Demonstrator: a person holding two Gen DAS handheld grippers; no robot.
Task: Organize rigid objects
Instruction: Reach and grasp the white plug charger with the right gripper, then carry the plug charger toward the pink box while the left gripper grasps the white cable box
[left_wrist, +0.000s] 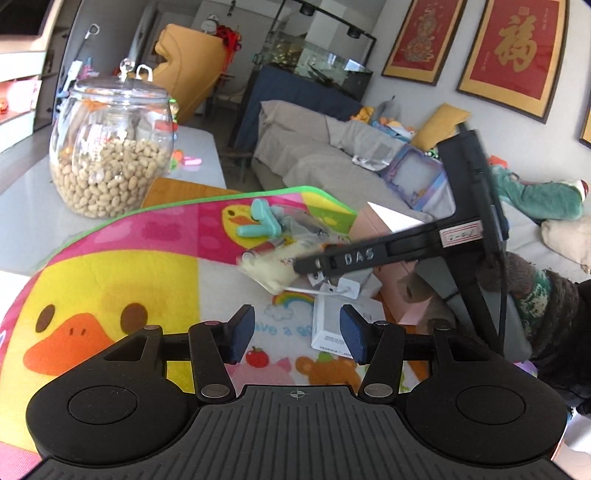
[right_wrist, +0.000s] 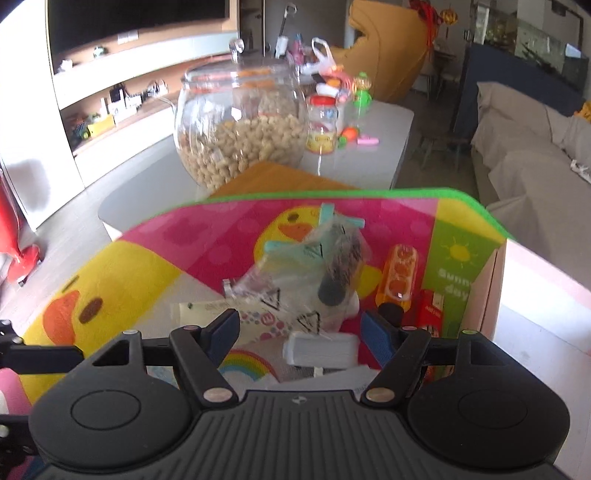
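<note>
Small objects lie on a bright cartoon play mat (left_wrist: 110, 273). In the left wrist view my left gripper (left_wrist: 297, 334) is open and empty above the mat, short of a white box (left_wrist: 328, 325). The right gripper's body (left_wrist: 369, 254) reaches in from the right over a yellowish packet (left_wrist: 273, 266), near teal plastic pieces (left_wrist: 262, 221). In the right wrist view my right gripper (right_wrist: 299, 328) is open, with a white charger block (right_wrist: 321, 349) between its fingers, not clamped. Beyond it lie a clear bag (right_wrist: 314, 266) with a dark tube, an orange bottle (right_wrist: 399, 277) and a red box (right_wrist: 430, 310).
A big glass jar of peanuts (left_wrist: 110, 147) stands on the grey table (left_wrist: 29, 206) beyond the mat; it shows in the right wrist view (right_wrist: 240, 122) next to a small jar (right_wrist: 323, 123) and toys. A pink box (right_wrist: 535, 280) sits at right. A covered sofa (left_wrist: 332, 155) lies behind.
</note>
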